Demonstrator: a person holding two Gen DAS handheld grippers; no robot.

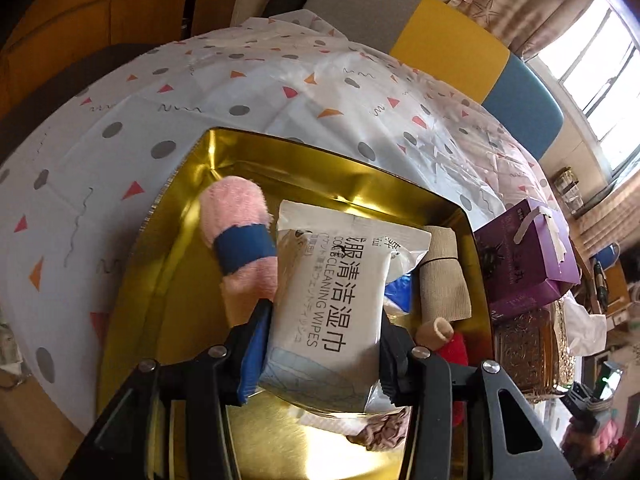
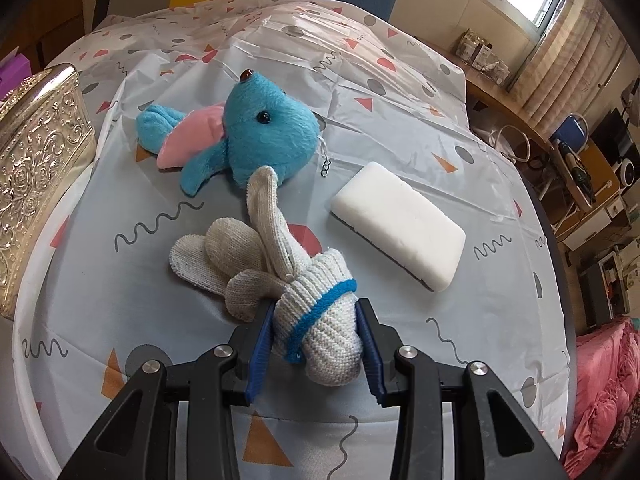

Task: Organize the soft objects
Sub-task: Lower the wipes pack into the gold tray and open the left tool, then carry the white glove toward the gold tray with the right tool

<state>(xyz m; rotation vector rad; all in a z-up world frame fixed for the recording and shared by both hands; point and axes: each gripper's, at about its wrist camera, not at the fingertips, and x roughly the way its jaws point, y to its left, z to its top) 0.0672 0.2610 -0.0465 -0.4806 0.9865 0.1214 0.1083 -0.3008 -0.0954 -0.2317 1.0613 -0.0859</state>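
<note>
In the left wrist view my left gripper (image 1: 324,320) is shut on a white pack of cleaning wipes (image 1: 332,300) and holds it over a gold tray (image 1: 328,168). In the tray lie a rolled pink towel with a blue band (image 1: 240,236), a beige bandage roll (image 1: 442,280), a red item (image 1: 454,350) and a brownish cloth (image 1: 384,430). In the right wrist view my right gripper (image 2: 316,332) is shut on the cuff of a white knitted glove with a blue stripe (image 2: 316,300) lying on the table. A blue plush toy (image 2: 256,132) and a white sponge (image 2: 400,224) lie beyond it.
The table has a patterned plastic cloth (image 2: 120,280). An ornate gold box (image 2: 36,168) stands at the left of the right wrist view; it also shows in the left wrist view (image 1: 528,356) beside a purple box (image 1: 528,256). Chairs (image 1: 452,36) stand at the far edge.
</note>
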